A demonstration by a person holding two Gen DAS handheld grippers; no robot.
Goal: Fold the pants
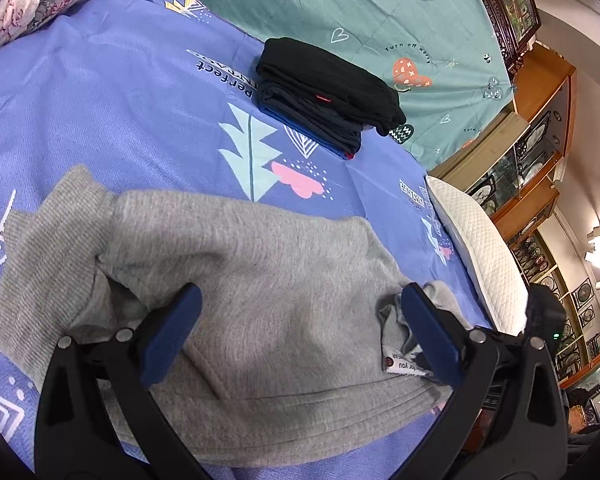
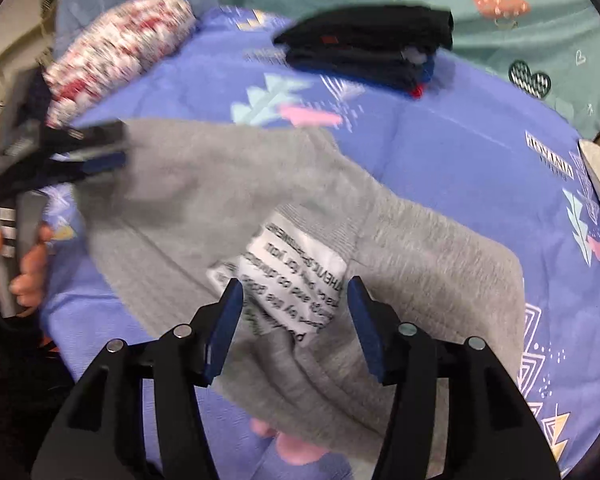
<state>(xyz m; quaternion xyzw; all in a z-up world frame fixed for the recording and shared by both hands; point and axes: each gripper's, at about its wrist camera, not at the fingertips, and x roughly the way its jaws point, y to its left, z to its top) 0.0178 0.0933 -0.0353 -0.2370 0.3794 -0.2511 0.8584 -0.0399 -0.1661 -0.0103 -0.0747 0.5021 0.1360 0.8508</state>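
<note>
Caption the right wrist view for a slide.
Open right gripper over the grey pants' white label on a blue bedsheet.

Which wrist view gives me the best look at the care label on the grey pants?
The right wrist view: the white care label lies open and large between the hand-held gripper's fingers, though its print is blurred. The left wrist view shows only a sliver of it beside one finger.

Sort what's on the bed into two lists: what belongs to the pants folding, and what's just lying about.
Part of the job:
- grey pants, care label showing
- left tongs, open over the pants
- right tongs, open around the label

Just lying about:
- stack of dark folded clothes
- floral pillow
- white quilted pillow
- blue bedsheet
</note>
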